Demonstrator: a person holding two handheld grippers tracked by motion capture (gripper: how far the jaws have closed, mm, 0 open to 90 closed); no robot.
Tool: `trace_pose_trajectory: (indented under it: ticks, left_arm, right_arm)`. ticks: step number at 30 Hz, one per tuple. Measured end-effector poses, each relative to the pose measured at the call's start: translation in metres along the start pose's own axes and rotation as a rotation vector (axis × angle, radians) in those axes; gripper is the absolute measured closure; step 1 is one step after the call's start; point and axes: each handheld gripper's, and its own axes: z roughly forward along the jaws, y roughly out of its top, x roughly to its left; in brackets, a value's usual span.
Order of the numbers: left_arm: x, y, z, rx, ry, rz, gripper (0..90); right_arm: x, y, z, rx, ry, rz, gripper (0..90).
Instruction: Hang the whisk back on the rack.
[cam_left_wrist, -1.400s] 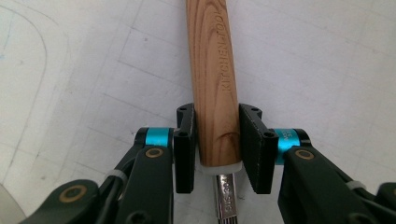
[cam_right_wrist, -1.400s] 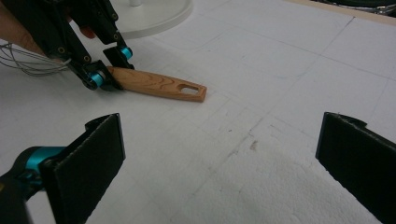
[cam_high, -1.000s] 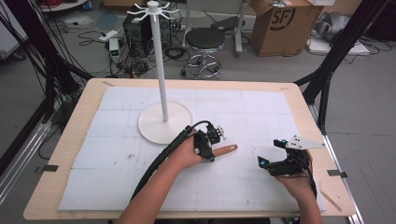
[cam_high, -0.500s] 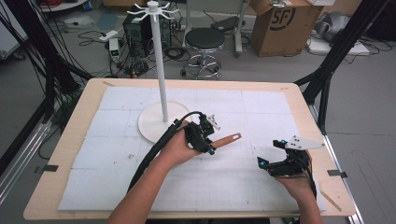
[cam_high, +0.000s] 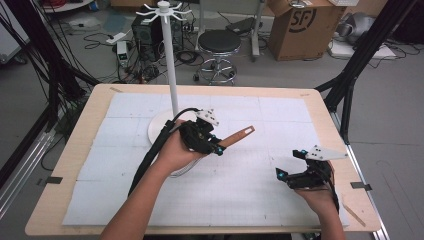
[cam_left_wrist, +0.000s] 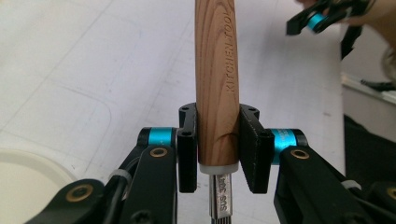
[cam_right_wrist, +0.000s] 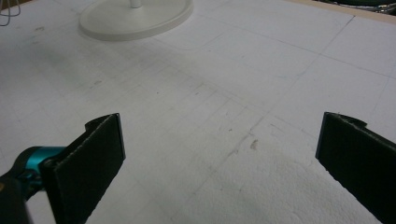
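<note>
there are 2 tongs, 1 whisk and 1 white stand on 1 table (cam_high: 90, 150). the left tongs (cam_high: 212, 145) are closed tight on the wooden handle (cam_high: 239, 136) of the whisk, which sits above the white mat near the middle of the table, just to the right of the stand's round base (cam_high: 159, 127); the handle points right and away from the person. the right tongs (cam_high: 292, 172) rest low near the table's right front corner, well apart from the whisk, with the jaws wide apart and nothing between them.

the high view gives the stand's tall pole (cam_high: 170, 65) with its ring of hooks at the top, and thin whisk wires (cam_high: 182, 172) showing beneath the left hand. the left gripper view gives what that one cannot: both pads pressed on the handle (cam_left_wrist: 217, 74) close to its white collar, the words "kitchen tool" along the wood, and a metal shaft below. the right gripper view shows the 2 black pads (cam_right_wrist: 91, 161) over bare mat, with the base (cam_right_wrist: 135, 18) far ahead.
</note>
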Motion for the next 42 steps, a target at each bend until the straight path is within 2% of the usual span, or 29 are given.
trace_pose_trajectory:
  ticks: [4, 12, 18, 22, 30, 42]
  left_arm:
    - [0.0, -0.001, -0.014, -0.052, -0.029, -0.005, 71.1]
    - [0.002, -0.008, -0.044, -0.155, -0.051, -0.012, 71.0]
    - [0.007, -0.014, -0.069, -0.235, -0.048, -0.025, 71.0]
    - [0.01, -0.017, -0.087, -0.28, -0.048, -0.012, 71.0]
    - [0.016, -0.025, -0.115, -0.339, -0.028, -0.018, 71.0]
    - [0.027, -0.031, -0.151, -0.404, 0.03, -0.036, 70.9]
  right_arm:
    - [0.001, 0.0, 0.002, 0.006, 0.0, -0.005, 0.2]
    - [0.002, 0.001, 0.007, 0.017, 0.009, -0.008, 0.2]
    - [0.001, 0.001, 0.006, 0.013, 0.011, -0.006, 0.2]
    - [0.001, 0.001, 0.007, 0.014, 0.01, -0.01, 0.2]
    - [0.002, 0.002, 0.008, 0.018, 0.014, -0.009, 0.2]
    - [0.002, 0.002, 0.008, 0.014, 0.018, -0.011, 0.2]
